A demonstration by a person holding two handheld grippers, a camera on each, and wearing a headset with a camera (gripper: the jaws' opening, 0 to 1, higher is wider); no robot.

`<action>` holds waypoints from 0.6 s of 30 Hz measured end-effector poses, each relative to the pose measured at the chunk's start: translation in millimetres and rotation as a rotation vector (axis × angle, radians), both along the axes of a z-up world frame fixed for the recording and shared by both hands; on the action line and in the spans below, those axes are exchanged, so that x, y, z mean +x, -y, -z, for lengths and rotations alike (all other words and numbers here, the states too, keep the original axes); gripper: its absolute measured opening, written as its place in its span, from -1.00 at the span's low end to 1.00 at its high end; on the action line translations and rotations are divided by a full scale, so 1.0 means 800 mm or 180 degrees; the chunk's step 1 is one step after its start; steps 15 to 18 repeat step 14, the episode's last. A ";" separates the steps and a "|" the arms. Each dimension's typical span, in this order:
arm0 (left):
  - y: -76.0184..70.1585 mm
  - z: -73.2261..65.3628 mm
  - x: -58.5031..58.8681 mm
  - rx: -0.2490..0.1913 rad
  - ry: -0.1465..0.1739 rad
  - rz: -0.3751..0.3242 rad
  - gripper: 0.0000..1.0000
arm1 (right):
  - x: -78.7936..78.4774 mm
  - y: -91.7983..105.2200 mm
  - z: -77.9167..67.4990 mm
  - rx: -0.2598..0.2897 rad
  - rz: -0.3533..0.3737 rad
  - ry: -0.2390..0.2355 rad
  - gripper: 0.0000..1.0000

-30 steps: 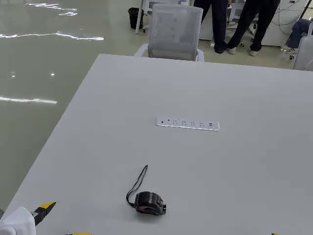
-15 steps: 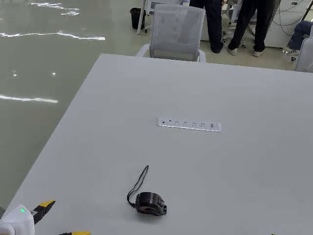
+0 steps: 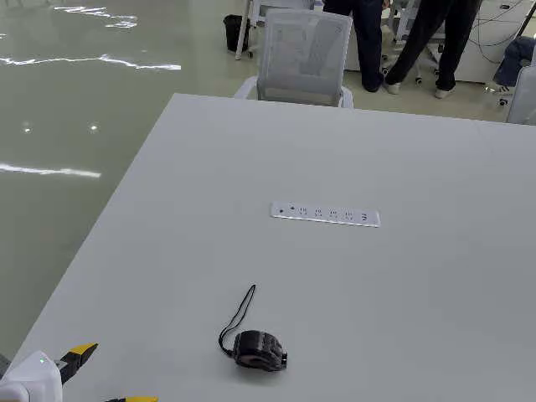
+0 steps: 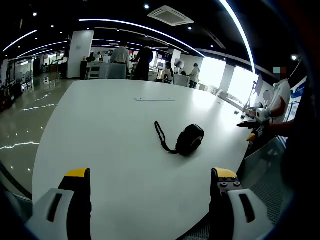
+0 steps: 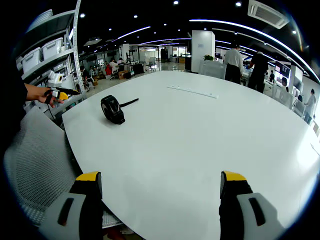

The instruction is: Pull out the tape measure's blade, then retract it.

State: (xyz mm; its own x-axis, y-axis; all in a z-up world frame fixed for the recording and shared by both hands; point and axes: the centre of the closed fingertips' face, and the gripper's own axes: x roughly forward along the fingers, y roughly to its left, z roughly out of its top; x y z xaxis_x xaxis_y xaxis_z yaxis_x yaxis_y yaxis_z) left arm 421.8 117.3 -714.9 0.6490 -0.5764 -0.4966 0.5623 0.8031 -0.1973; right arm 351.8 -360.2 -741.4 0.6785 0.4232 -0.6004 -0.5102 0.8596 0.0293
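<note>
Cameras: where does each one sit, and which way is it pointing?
Head view: on the headset, looking down over the table at the tape measure; left gripper at bottom left.
Left gripper view: on that gripper, facing the tape measure between open jaws.
Right gripper view: on the right gripper, open jaws; the person's hand far left.
All three share the tape measure.

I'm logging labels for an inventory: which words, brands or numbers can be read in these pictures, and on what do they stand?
No text is readable.
On the tape measure: the black case shows no label that can be made out.
On the power strip: small marks, too blurred to read.
</note>
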 end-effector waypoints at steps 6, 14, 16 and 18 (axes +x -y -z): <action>-0.004 0.001 0.003 -0.0001 0.0016 -0.0026 0.98 | -0.002 0.000 0.003 -0.0035 -0.0038 -0.0016 1.00; -0.005 0.007 0.000 -0.0018 -0.0003 -0.0032 0.98 | -0.001 0.005 0.004 -0.0032 0.0004 -0.0025 1.00; -0.005 0.007 0.000 -0.0018 -0.0003 -0.0032 0.98 | -0.001 0.005 0.004 -0.0032 0.0004 -0.0025 1.00; -0.005 0.007 0.000 -0.0018 -0.0003 -0.0032 0.98 | -0.001 0.005 0.004 -0.0032 0.0004 -0.0025 1.00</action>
